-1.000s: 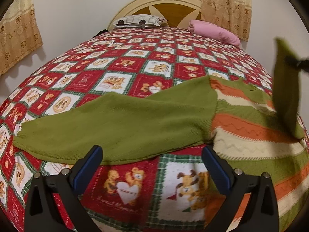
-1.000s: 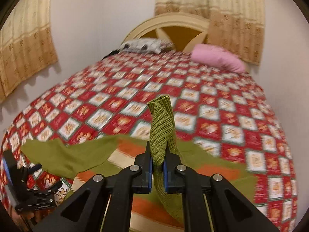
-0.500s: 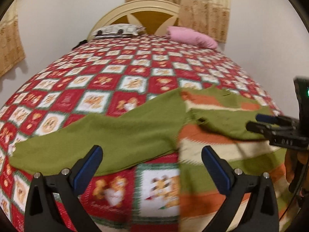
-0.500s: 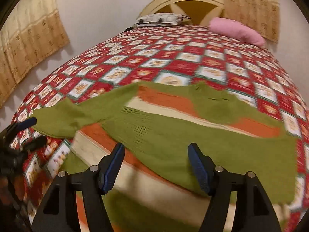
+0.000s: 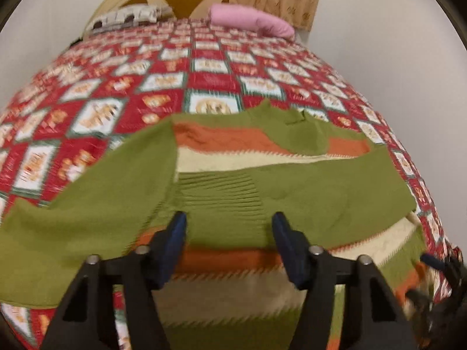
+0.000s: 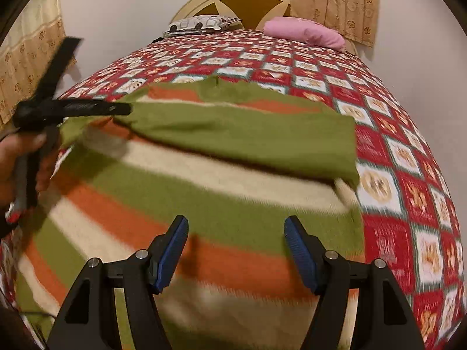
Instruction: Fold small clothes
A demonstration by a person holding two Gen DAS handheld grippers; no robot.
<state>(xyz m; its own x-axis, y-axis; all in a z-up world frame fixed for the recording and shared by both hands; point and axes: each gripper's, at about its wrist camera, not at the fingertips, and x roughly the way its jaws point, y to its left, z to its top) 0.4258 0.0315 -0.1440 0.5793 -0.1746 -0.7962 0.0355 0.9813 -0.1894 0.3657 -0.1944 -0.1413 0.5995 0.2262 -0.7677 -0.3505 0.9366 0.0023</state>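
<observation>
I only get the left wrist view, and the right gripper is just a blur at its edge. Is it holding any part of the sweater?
Observer: No. The right gripper has its jaws open, with nothing between them.
Operator: What is it over, then?
Observer: It is over the striped body of the sweater, on the near side of the green sleeve that lies folded across it.
</observation>
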